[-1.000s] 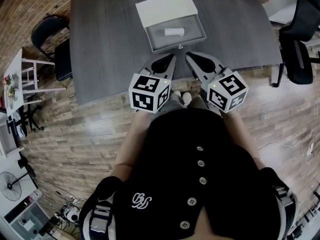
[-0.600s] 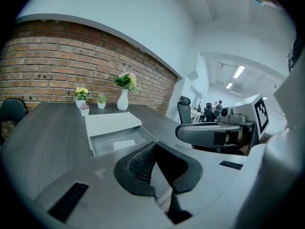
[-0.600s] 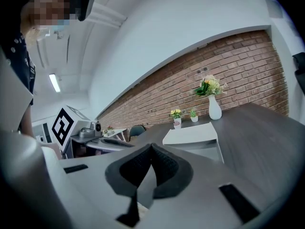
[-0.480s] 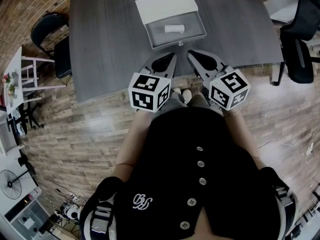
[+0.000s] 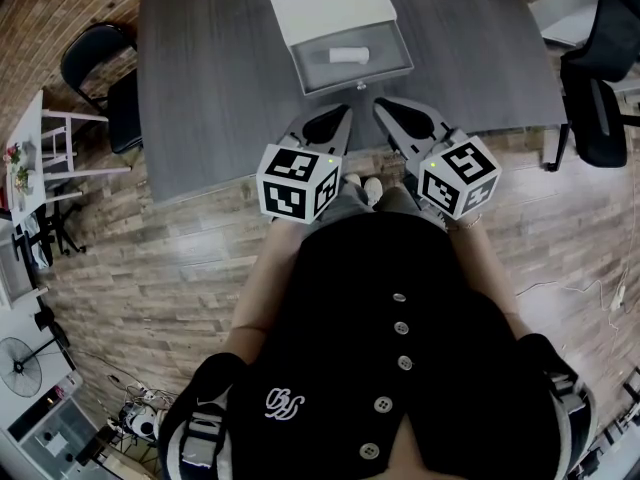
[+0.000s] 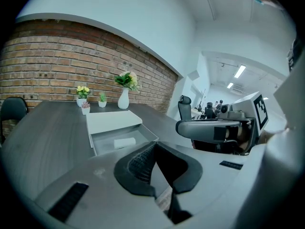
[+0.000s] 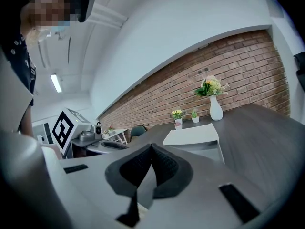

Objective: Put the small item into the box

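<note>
The small item [image 5: 349,56] lies inside the open box [image 5: 330,10], far on the table [image 5: 210,78], so placing looks done. Left gripper [image 5: 346,112] and right gripper [image 5: 379,107] hover at the near edge, both clenched empty; next, perhaps closing the box

A dark grey desk [image 5: 210,88] stands on a wood-plank floor [image 5: 150,298] by a red brick wall [image 6: 57,61], with black office chairs [image 5: 95,63] alongside and ceiling strip lights [image 6: 239,71] beyond.

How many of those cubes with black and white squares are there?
2. One cube sits on the left gripper, the second cube on the right gripper. None looks hidden.
</note>
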`<control>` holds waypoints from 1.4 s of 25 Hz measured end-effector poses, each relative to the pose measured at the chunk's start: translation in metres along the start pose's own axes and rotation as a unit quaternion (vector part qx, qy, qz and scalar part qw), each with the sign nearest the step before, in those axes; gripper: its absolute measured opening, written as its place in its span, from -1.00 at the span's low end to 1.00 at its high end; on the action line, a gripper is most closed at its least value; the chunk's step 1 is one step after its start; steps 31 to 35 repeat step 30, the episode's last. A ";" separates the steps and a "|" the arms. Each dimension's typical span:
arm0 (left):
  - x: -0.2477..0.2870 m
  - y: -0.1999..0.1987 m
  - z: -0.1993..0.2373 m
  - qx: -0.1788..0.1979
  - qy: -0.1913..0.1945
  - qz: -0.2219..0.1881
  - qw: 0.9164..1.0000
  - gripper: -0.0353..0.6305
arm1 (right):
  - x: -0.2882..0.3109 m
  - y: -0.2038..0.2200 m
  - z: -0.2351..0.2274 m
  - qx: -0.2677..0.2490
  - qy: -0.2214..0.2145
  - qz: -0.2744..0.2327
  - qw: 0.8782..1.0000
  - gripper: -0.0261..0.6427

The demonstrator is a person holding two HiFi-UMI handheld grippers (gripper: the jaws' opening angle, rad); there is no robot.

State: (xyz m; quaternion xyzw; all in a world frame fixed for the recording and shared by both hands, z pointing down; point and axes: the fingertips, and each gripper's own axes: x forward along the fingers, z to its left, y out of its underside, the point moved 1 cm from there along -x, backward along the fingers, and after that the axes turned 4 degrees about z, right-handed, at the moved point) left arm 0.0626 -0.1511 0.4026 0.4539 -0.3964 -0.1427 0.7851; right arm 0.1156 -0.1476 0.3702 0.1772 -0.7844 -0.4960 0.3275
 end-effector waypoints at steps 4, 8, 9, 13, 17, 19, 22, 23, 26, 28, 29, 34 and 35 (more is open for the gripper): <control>0.000 -0.001 0.001 0.000 -0.001 0.000 1.000 -0.85 | 0.001 -0.001 0.001 -0.006 0.001 0.003 1.000 -0.92; 0.001 0.001 0.000 0.000 0.002 0.002 1.000 -0.85 | 0.003 -0.001 0.001 -0.008 -0.002 0.007 1.000 -0.92; 0.002 0.001 -0.001 -0.001 0.003 0.002 1.000 -0.85 | 0.003 0.000 0.000 -0.008 -0.002 0.008 1.000 -0.92; 0.003 0.001 -0.003 0.001 0.007 0.004 1.000 -0.85 | 0.005 0.000 0.000 -0.009 -0.002 0.012 1.000 -0.92; 0.003 -0.001 -0.002 0.002 0.008 0.003 1.000 -0.85 | 0.005 -0.001 0.000 -0.012 -0.001 0.014 1.000 -0.92; 0.004 -0.002 -0.001 0.002 0.008 0.002 1.000 -0.85 | 0.006 -0.001 -0.001 -0.013 -0.001 0.014 1.000 -0.92; 0.006 -0.002 0.000 0.001 0.008 0.002 1.000 -0.85 | 0.006 -0.001 -0.003 -0.012 0.001 0.014 1.000 -0.92; 0.006 -0.002 0.000 0.000 0.009 0.002 1.000 -0.85 | 0.007 -0.001 -0.004 -0.012 0.002 0.013 1.000 -0.92; 0.005 -0.004 0.000 -0.002 0.009 0.000 1.000 -0.85 | 0.007 -0.003 -0.004 -0.015 0.005 0.013 1.000 -0.92; 0.004 -0.006 0.001 -0.002 0.009 -0.001 1.000 -0.85 | 0.007 -0.005 -0.004 -0.017 0.006 0.013 1.000 -0.92; 0.004 -0.007 0.001 -0.002 0.009 -0.002 1.000 -0.85 | 0.007 -0.006 -0.004 -0.018 0.007 0.013 1.000 -0.92; 0.003 -0.008 0.002 -0.003 0.009 -0.003 1.000 -0.85 | 0.007 -0.008 -0.004 -0.019 0.007 0.014 1.000 -0.92; 0.003 -0.008 0.002 -0.003 0.009 -0.003 1.000 -0.85 | 0.007 -0.008 -0.004 -0.019 0.007 0.014 1.000 -0.92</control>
